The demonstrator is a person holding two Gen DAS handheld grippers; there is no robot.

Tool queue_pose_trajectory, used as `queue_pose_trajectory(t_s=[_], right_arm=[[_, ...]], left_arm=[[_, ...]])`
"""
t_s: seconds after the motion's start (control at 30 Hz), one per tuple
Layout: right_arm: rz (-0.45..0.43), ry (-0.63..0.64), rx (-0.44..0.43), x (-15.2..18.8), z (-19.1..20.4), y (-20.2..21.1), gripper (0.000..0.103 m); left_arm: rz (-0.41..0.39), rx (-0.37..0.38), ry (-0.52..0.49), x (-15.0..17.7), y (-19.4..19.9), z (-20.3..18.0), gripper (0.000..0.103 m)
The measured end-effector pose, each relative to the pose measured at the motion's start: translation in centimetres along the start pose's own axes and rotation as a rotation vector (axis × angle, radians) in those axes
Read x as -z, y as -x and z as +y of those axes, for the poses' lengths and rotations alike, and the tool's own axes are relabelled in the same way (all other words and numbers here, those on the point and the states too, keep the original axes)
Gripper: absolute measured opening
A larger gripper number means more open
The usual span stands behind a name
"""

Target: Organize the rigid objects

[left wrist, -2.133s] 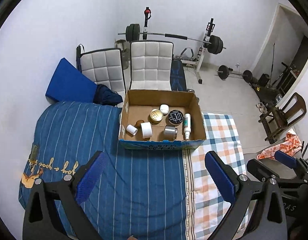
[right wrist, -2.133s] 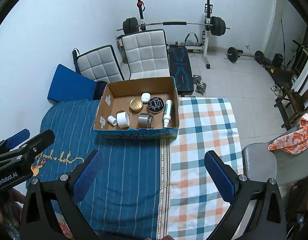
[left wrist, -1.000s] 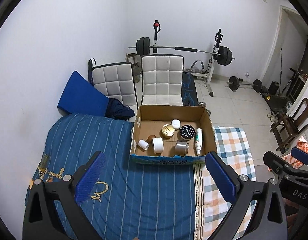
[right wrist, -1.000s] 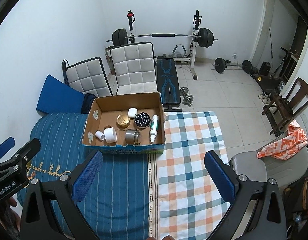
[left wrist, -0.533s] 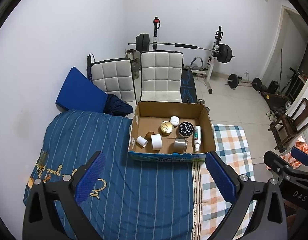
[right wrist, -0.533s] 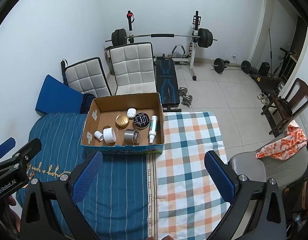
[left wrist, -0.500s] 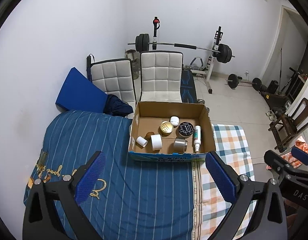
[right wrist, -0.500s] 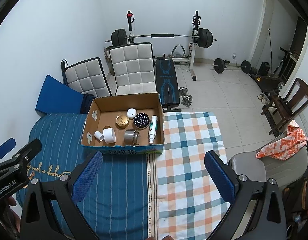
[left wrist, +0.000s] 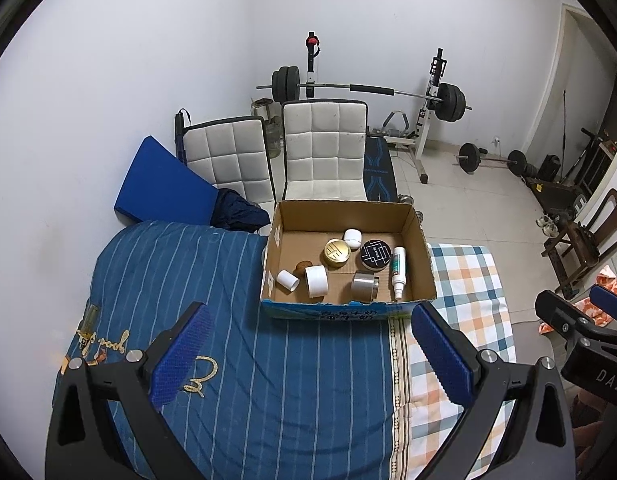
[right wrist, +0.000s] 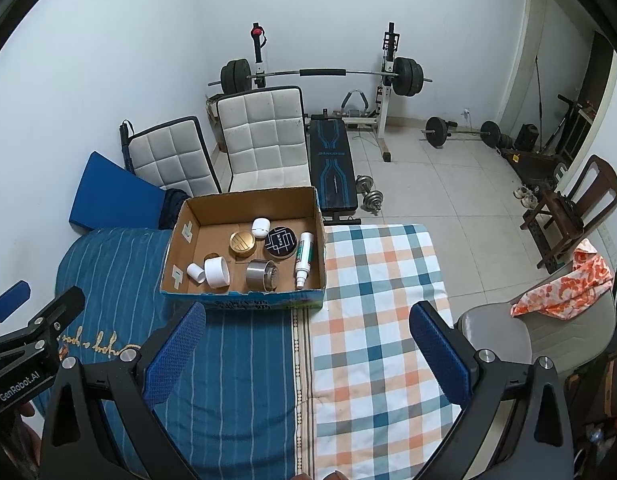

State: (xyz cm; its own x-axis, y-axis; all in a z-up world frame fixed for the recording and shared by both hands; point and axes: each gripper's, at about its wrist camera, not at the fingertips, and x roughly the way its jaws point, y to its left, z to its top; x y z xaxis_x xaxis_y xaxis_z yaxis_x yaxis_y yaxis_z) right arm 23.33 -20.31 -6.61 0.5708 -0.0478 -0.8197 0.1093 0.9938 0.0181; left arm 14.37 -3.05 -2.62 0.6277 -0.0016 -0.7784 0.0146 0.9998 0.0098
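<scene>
Both pairs of tongs, the left tongs (left wrist: 308, 354) and the right tongs (right wrist: 306, 356), hang wide apart and hold nothing, well back from the open brown cardboard box (left wrist: 422, 256) on the bed.

The box sits at the far end of the blue striped bedspread (left wrist: 228, 340), just beside the checked orange-and-blue blanket (right wrist: 380, 320). Inside lie a round gold-lidded tin (left wrist: 337, 253), a round black tin with a white line pattern (left wrist: 375, 254), a small white pod-shaped case (left wrist: 352, 237), a white spray bottle with a green label (left wrist: 397, 272), a silver metal cylinder (left wrist: 365, 286) and two white cylinders, one wide (left wrist: 316, 280) and one small (left wrist: 287, 280).

Nothing loose lies on the bed, so the gathering looks done; whether sorting within the box is left, I cannot tell.
</scene>
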Motion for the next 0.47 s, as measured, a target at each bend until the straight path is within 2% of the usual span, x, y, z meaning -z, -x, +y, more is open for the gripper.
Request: queue_pose_trajectory(t_s=[0.47], right_arm=[[-0.001,-0.026,0.021,0.61,-0.48,0.27,0.103]], left_arm=[[-0.023,-0.010,-0.001,-0.07,0.36,0.05,0.103]])
